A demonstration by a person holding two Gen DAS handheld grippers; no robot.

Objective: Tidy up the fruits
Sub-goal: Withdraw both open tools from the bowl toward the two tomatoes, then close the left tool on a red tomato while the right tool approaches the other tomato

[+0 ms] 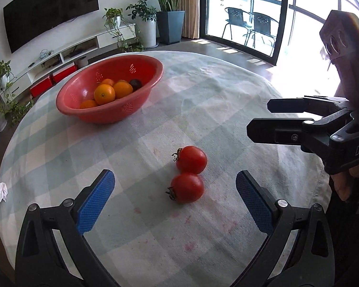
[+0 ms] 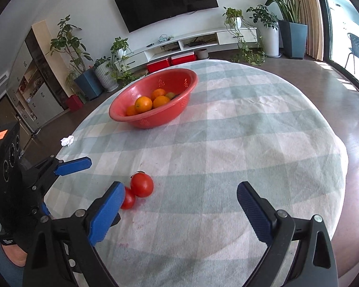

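Two red tomato-like fruits lie touching on the checked cloth, the farther one [image 1: 191, 159] and the nearer one [image 1: 187, 188]. My left gripper [image 1: 175, 177] is open, and its blue pads flank both fruits from just behind. A red colander bowl [image 1: 141, 71] at the back left holds several oranges [image 1: 104, 93] and a dark fruit [image 1: 135, 83]. My right gripper [image 1: 260, 117] hangs open at the right, above the cloth. In the right wrist view the right gripper [image 2: 180, 187] is open and empty. The fruits [image 2: 142, 184] sit beside its left finger, which partly hides the nearer one [image 2: 128, 198].
A round table under a pale checked cloth [image 1: 203, 95] has its edge close on the left and right. A crumpled white tissue [image 1: 0, 192] lies near the left edge. Pink stains [image 1: 189, 245] mark the cloth. Plants, a TV unit and glass doors stand beyond.
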